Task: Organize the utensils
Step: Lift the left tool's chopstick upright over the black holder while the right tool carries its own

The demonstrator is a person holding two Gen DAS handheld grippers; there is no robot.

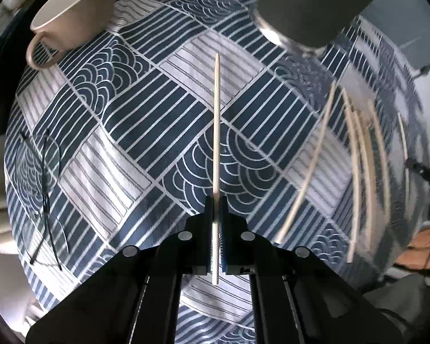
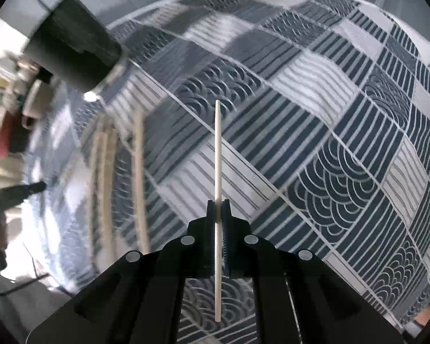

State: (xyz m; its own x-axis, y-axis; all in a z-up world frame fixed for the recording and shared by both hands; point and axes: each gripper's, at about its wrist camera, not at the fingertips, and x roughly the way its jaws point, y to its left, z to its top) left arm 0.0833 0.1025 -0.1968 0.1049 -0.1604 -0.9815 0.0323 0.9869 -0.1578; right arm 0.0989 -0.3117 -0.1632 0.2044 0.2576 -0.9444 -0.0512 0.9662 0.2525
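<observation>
My left gripper (image 1: 216,200) is shut on a pale wooden chopstick (image 1: 216,132) that points forward above the blue patterned tablecloth (image 1: 129,132). My right gripper (image 2: 218,205) is shut on a white chopstick (image 2: 218,154), also pointing forward above the cloth. Several loose pale chopsticks (image 1: 355,154) lie on the cloth to the right in the left wrist view, blurred. They also show at the left of the right wrist view (image 2: 137,177). A dark cylindrical holder (image 1: 321,3) with a shiny base stands at the far right; it also shows in the right wrist view (image 2: 74,54).
A cream cup (image 1: 71,14) with a handle stands at the far left. Black twist ties (image 1: 47,189) lie near the cloth's left edge. The table edge and floor show at the right (image 1: 415,172).
</observation>
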